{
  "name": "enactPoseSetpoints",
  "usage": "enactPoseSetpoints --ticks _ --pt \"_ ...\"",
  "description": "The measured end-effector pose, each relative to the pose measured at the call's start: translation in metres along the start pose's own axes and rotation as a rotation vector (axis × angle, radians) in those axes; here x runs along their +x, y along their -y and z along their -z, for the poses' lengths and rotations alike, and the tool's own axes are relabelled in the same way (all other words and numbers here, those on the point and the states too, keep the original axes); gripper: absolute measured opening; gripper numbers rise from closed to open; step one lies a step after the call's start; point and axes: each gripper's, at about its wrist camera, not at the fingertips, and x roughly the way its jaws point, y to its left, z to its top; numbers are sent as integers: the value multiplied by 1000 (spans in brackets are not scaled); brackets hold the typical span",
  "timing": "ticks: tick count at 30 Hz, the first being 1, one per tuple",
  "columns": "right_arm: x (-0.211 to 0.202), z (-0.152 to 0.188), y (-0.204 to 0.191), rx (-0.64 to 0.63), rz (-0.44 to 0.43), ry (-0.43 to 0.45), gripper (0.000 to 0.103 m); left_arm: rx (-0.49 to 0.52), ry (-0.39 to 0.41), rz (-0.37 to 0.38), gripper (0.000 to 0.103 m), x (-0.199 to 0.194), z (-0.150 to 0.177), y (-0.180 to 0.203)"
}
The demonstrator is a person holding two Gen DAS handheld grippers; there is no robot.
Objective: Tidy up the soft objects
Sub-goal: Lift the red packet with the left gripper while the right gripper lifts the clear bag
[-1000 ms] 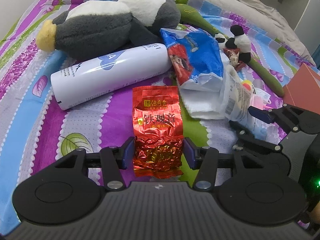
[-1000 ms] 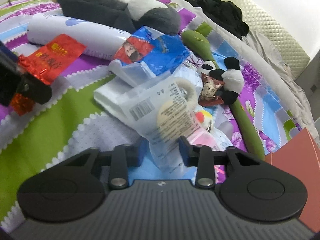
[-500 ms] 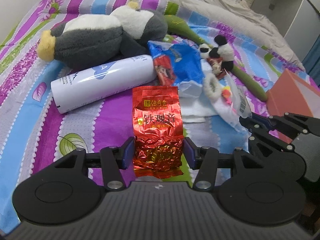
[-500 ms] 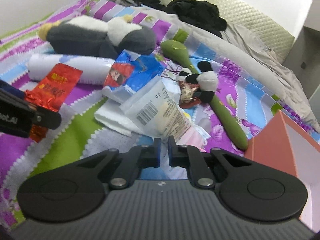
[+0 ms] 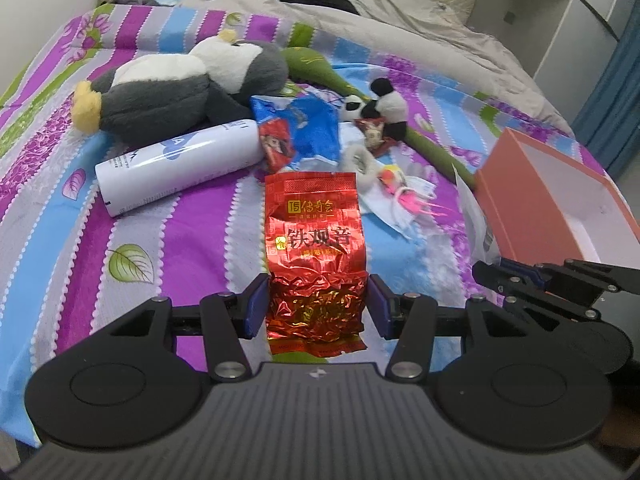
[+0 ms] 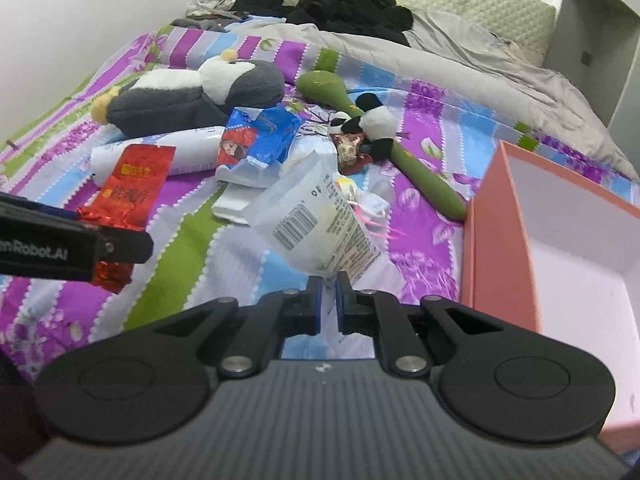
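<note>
Since a second ago both grippers have come up off the striped bedspread (image 5: 192, 236), carrying their loads with them, and the orange box (image 6: 496, 240) now fills the right edge of both views. The left gripper (image 5: 316, 308) is clamped on one red foil tea packet (image 5: 314, 248), its pads pressing the crumpled lower half; the packet's bottom edge is hidden behind the gripper body. The right gripper (image 6: 328, 304) has just been closing and now pinches the lower edge of one clear plastic packet (image 6: 320, 224) with a barcode; what is inside is hard to make out beyond a pale round shape. Left lying on the bed are one large grey-and-white plush penguin (image 5: 180, 88), one small panda plush (image 5: 384, 108) on a long green stem, one white bottle (image 5: 180, 164) on its side, one blue snack bag (image 5: 304, 132), and a tangle of small pink and white items (image 5: 404, 196) too blurred to count. The box is cut off by the frame.
</note>
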Motion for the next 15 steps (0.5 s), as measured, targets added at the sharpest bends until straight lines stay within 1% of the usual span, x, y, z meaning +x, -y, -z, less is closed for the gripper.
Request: enactPoseSetpoints --ticks 6,15 --pt "-34 7 11 76 6 7 11 40 9 23 58 -22 11 18" --pt "-83 4 27 148 23 81 11 99 56 74 58 -58 10 49"
